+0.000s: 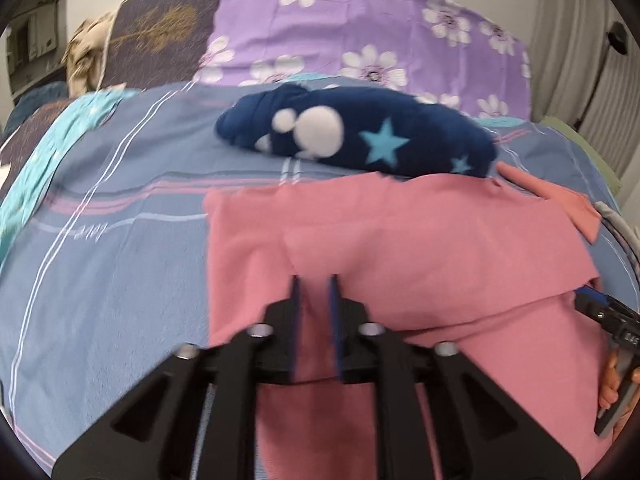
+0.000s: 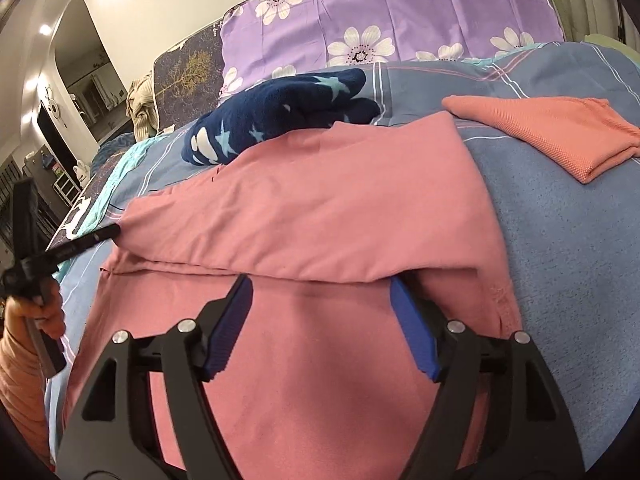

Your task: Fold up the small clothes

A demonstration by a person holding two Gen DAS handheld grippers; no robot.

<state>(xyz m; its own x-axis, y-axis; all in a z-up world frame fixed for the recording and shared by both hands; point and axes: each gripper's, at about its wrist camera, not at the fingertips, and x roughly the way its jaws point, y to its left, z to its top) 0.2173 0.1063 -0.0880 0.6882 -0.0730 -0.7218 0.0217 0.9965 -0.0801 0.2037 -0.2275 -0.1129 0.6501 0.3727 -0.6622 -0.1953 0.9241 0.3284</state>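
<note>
A pink garment (image 1: 400, 240) (image 2: 320, 200) lies on the bed, its far half folded toward me over the near half. My left gripper (image 1: 315, 280) hangs over the fold's left part, jaws a narrow gap apart with pink cloth showing through, nothing pinched; in the right wrist view the left gripper (image 2: 116, 232) has its tip at the fold's left end. My right gripper (image 2: 319, 280) stands wide open at the fold's near edge, blue pads (image 2: 236, 320) bare. The right gripper (image 1: 608, 316) shows at the left view's right edge.
A navy garment with stars and white spots (image 1: 360, 132) (image 2: 280, 112) lies bunched just behind the pink one. A folded salmon cloth (image 2: 560, 132) (image 1: 576, 204) rests to the right. Blue striped bedsheet (image 1: 120, 260) (image 2: 560, 260) spreads around; purple floral bedding (image 1: 340, 28) stands behind.
</note>
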